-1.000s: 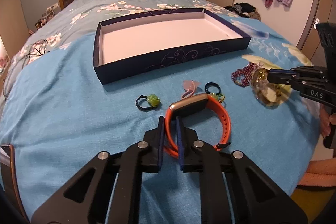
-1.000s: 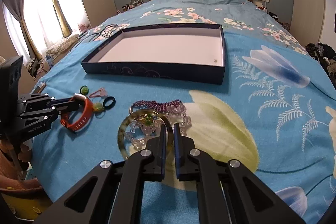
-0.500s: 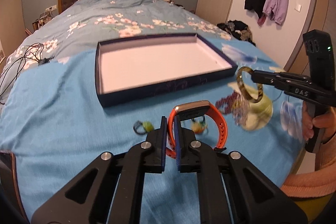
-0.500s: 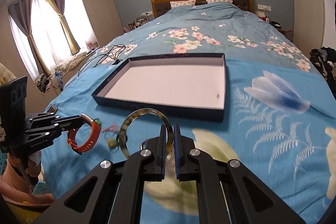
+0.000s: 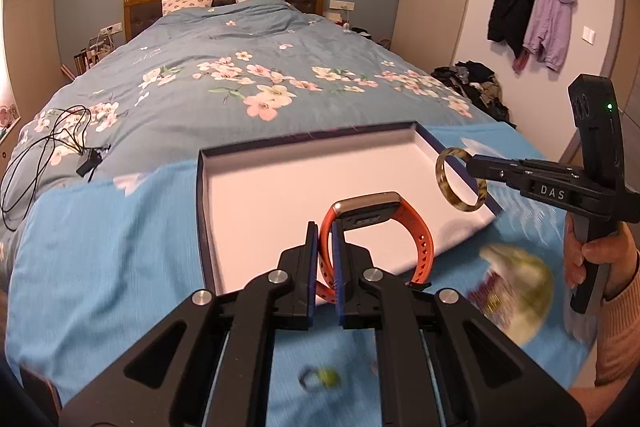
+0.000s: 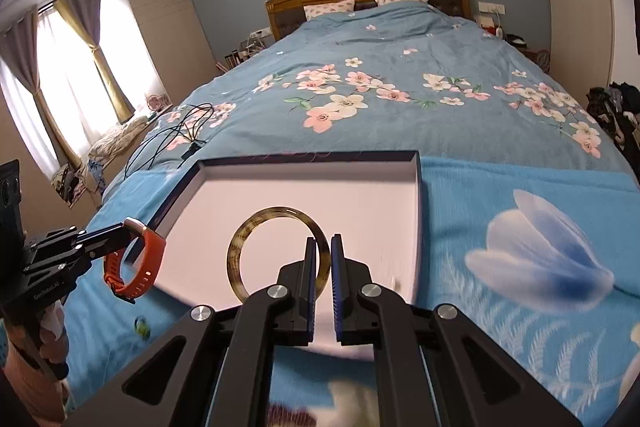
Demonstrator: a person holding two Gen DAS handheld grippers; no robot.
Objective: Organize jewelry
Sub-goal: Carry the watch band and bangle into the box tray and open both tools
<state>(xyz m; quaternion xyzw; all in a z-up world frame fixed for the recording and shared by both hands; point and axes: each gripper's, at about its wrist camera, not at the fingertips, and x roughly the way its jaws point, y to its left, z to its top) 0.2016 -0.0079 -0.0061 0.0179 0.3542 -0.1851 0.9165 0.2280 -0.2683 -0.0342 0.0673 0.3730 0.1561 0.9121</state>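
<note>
While blur smears the bedspread trinkets [image 5: 320, 379], left claw [image 5: 327, 239] pinches the orange band [image 5: 416, 235], right claw [image 6: 331, 259] the bangle [image 6: 256, 231].

left hand-held gripper [image 5: 324, 247] clamped, right hand-held gripper [image 6: 324, 259] clamped

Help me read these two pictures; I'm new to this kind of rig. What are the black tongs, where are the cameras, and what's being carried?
A person holds a tong-like tool in each hand, each with a camera looking along its fingers. In the left view, the left hand-held gripper pinches an orange watch. In the right view, the right hand-held gripper pinches a mottled bangle. Both hang over an open box lying on the bed. A blurred ring remains on the blanket.
</note>
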